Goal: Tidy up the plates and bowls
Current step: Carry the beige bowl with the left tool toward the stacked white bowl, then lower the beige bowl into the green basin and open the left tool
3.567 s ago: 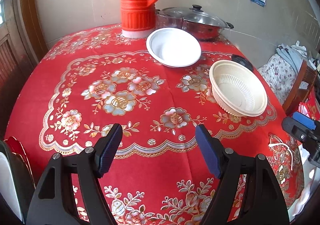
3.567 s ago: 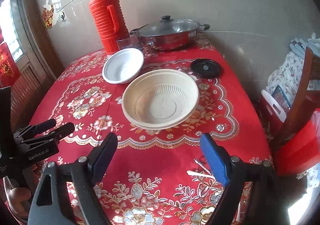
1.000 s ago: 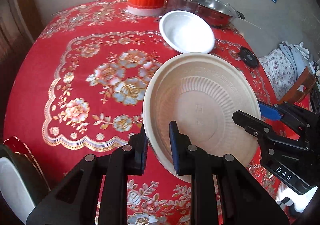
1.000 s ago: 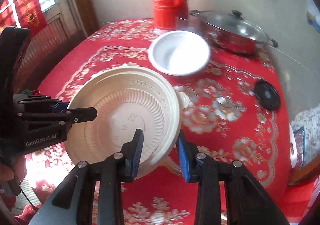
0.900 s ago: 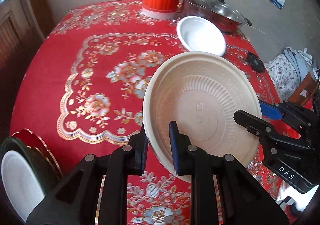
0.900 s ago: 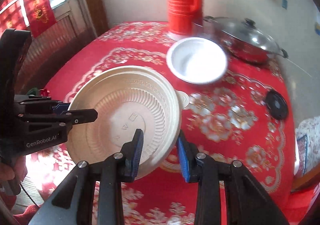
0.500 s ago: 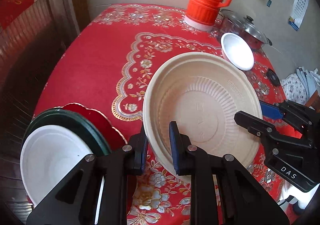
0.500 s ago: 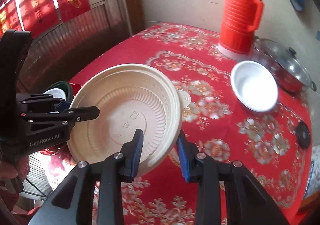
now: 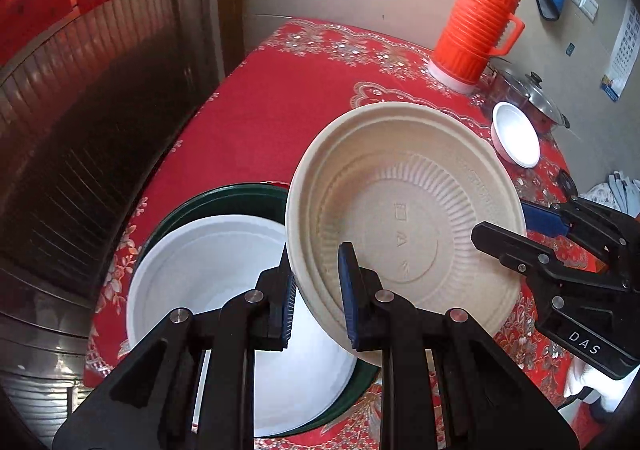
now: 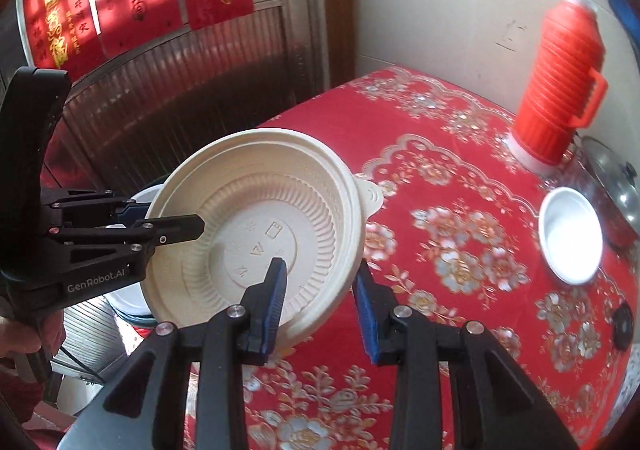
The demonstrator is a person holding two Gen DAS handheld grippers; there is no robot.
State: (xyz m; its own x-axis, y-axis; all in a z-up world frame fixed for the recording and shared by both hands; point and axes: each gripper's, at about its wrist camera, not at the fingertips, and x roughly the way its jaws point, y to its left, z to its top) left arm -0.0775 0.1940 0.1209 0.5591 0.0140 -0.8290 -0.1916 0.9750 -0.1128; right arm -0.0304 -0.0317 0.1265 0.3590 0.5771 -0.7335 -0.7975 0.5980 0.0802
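Observation:
A large beige ribbed bowl [image 9: 404, 218] is held in the air between both grippers, tilted. My left gripper [image 9: 318, 290] is shut on its near left rim. My right gripper [image 10: 320, 290] is shut on its opposite rim, and it also shows in the left wrist view [image 9: 520, 234]. The bowl [image 10: 260, 234] hangs above a stack at the table's left edge: a white bowl [image 9: 208, 274] inside a dark green dish [image 9: 224, 198]. A small white bowl [image 9: 516, 134] sits far back on the red tablecloth [image 9: 280, 98].
An orange thermos [image 9: 476, 22] and a lidded steel pot [image 9: 532, 90] stand at the back by the wall. A small black lid [image 10: 622, 324] lies at the right of the table. A dark wooden slatted wall [image 9: 80, 122] runs along the left.
Both grippers closed on the beige bowl, lifted it and carried it left, from the right side of the table to above the white and green stack.

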